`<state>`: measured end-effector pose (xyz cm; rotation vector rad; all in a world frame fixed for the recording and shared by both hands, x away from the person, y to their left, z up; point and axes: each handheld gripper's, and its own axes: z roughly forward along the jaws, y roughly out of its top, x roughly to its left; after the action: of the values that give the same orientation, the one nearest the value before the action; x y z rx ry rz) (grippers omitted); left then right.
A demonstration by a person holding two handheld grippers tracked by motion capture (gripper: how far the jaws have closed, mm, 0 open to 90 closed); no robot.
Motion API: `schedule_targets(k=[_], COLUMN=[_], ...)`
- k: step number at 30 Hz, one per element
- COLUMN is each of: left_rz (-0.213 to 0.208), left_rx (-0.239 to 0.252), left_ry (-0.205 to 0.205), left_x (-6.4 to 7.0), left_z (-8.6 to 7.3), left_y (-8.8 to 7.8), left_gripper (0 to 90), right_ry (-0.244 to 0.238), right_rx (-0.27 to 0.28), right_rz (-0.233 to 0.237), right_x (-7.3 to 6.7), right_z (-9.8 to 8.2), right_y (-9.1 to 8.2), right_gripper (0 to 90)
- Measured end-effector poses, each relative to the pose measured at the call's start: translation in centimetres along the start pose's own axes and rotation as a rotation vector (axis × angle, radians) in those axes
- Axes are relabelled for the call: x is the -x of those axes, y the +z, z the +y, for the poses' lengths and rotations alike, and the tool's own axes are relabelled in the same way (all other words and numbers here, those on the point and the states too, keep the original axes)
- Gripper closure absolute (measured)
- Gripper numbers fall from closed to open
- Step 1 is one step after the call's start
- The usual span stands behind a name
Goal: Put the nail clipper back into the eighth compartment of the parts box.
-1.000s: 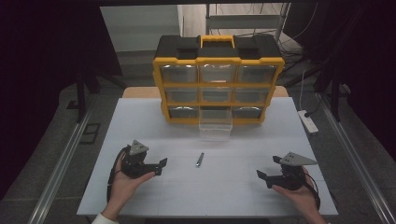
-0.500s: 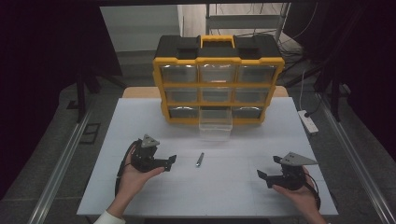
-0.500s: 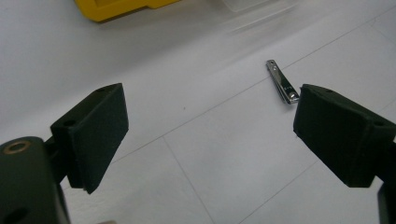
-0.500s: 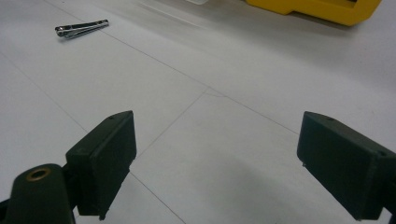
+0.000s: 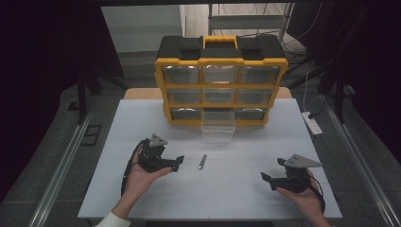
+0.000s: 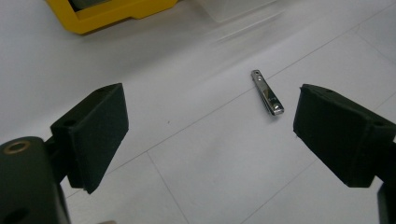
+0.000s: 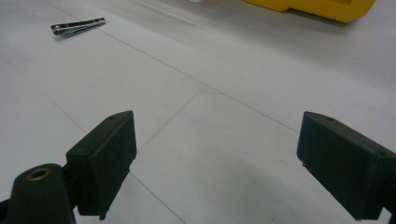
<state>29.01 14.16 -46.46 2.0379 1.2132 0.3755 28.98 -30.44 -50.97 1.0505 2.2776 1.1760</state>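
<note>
Now, nearer tool: left gripper (image 5: 177,163), jaws wide apart, empty, tips toward the nail clipper (image 5: 202,161) just beside it at frame centre.
Clipper axis: almost up-down in the high view, flat on the white table (image 5: 236,189).
Far tool: right gripper (image 5: 265,177), lower right, also spread wide, empty.
Hard to see: contents of the yellow drawer organizer (image 5: 221,80); the clear drawer (image 5: 218,130) pulled out looks empty, not sure.

Clipper (image 5: 202,161) before organizer (image 5: 221,80) (mid-table)

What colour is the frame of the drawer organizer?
Yellow, with a black top; the organizer shows best in the high view.
</note>
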Motion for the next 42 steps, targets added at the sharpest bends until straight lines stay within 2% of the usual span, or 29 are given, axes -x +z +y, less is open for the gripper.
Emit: schedule_targets(k=[2, 6, 20, 27, 42], left_rz=[-0.008, -0.016, -0.043, -0.05, -0.072], left_rx=[0.001, -0.002, -0.028, -0.047, -0.076], left_ry=[-0.014, -0.017, 0.01, 0.042, 0.053], left_x=[0.2, 0.5, 1.7, 2.8, 3.9], left_z=[0.2, 0.5, 1.5, 1.9, 2.6], left_y=[0.2, 0.3, 1.2, 1.8, 3.2], left_gripper=[11.2, 11.2, 11.2, 11.2, 11.3], right_ry=[0.0, -0.003, -0.001, -0.005, -0.004], right_rx=[0.0, -0.001, -0.005, -0.006, -0.007], right_rz=[-0.001, -0.002, -0.008, -0.011, -0.014], right_x=[0.0, 0.0, 0.1, 0.1, 0.2], right_z=[0.0, 0.0, 0.0, 0.0, -0.1], right_y=[0.0, 0.0, 0.0, 0.0, 0.0], right_gripper=[12.2, 12.2, 12.2, 12.2, 12.3])
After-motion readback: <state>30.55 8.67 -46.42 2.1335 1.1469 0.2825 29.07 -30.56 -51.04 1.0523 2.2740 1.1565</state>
